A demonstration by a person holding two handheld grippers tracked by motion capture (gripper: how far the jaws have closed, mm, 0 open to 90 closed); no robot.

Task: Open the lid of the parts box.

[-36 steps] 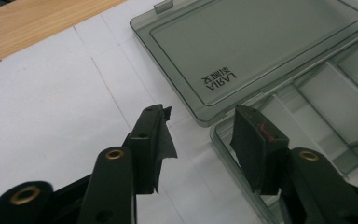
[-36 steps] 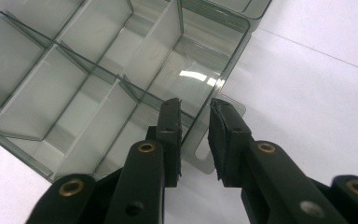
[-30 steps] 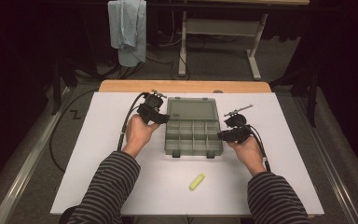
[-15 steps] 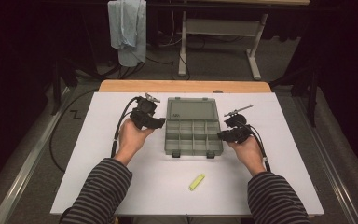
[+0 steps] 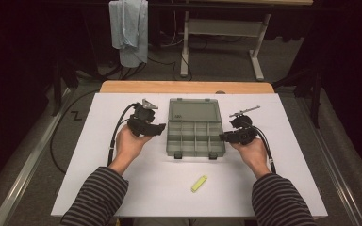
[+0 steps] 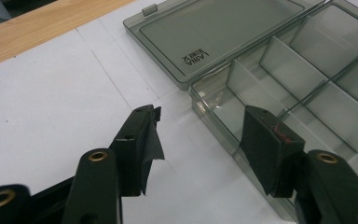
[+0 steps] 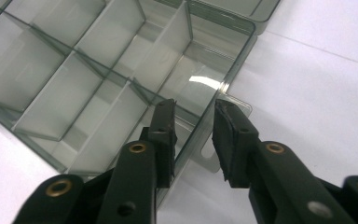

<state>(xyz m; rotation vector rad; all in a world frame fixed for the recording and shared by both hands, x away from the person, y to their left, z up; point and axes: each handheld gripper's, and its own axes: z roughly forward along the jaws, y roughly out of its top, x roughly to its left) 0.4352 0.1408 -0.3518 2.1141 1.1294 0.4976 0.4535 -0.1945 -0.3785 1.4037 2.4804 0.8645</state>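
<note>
One smoky-grey transparent plastic compartment box [image 5: 195, 134], mid-table on the white sheet [image 5: 99, 179], lid laid flat open behind it. Left gripper [image 5: 156, 129]: jaws wide, empty, beside the box's left wall. Right gripper [image 7: 193, 135]: jaws just opening, straddling the right wall, apparently no longer gripping it. Step: letting go after opening. Next: likely fetching the small yellow block [image 5: 199, 183].

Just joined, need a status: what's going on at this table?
A person holds a tool in each hand at an open, empty compartment box on the white table. The right tool straddles the box's side wall; its jaws have just been opening and do not press on it. The left tool stands open beside the box's other side with nothing between its jaws. A small yellow piece lies untouched in front.
</note>
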